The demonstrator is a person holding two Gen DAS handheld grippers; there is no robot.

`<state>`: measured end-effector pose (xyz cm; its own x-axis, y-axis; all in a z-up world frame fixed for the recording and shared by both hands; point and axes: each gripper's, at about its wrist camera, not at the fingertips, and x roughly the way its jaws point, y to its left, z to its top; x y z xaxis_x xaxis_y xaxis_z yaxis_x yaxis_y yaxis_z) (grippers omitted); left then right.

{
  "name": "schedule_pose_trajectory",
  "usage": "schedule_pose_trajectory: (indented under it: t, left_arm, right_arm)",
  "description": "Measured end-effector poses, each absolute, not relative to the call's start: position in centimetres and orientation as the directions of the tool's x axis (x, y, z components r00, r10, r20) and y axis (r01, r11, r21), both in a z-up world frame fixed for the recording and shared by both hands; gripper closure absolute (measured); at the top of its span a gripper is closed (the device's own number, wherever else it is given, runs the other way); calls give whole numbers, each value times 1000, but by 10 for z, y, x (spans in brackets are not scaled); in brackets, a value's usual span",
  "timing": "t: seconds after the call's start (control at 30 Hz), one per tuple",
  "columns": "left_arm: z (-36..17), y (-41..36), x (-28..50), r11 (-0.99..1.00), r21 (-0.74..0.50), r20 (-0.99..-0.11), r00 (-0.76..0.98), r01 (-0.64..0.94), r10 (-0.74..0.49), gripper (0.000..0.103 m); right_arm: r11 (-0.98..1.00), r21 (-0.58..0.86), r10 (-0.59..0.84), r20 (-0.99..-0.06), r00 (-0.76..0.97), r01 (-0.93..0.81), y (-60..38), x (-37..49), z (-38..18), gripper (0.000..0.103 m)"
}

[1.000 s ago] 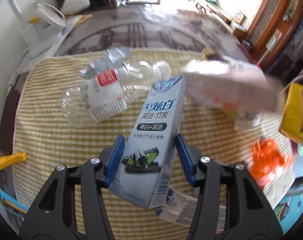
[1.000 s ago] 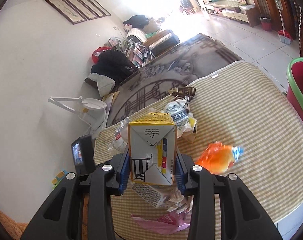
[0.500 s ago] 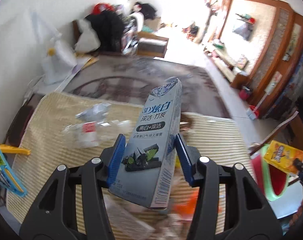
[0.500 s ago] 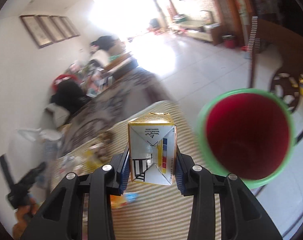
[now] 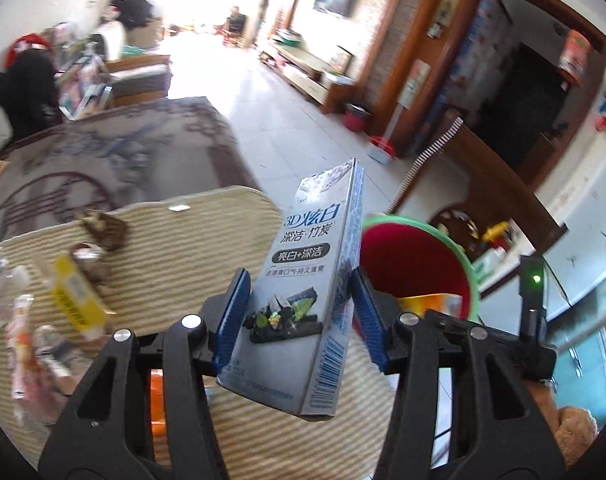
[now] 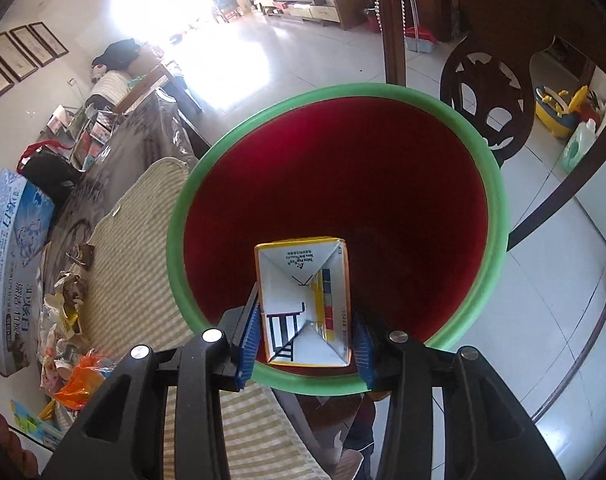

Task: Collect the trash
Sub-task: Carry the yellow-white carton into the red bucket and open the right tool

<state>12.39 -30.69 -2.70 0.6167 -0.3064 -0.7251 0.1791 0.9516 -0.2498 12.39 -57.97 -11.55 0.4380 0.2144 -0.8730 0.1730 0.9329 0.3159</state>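
The right gripper is seen with jaws just widened, a yellow-edged white carton loose between them, above the red, green-rimmed bin. A grey-blue toothpaste box is clamped upright in the left gripper, the bin ahead to its right.

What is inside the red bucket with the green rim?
Only bare red wall shows inside the bucket. A yellow carton over its mouth covers part of the inside, so what lies beneath cannot be seen.
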Motion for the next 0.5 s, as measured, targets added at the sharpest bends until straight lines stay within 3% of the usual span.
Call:
schedule_pose_trajectory:
  t: [0.2,0.5]
  left_arm:
    - [-52,-363,140,915,-273,-761,516,296,-394,53]
    - [-78,-427,165,871,-286,-793,412,399,-449,53]
  right_arm:
    - [919,330,185,-842,506,214,-610,114,-97,47]
    - [885,348,115,-807,579,310,-654,79,-72,43]
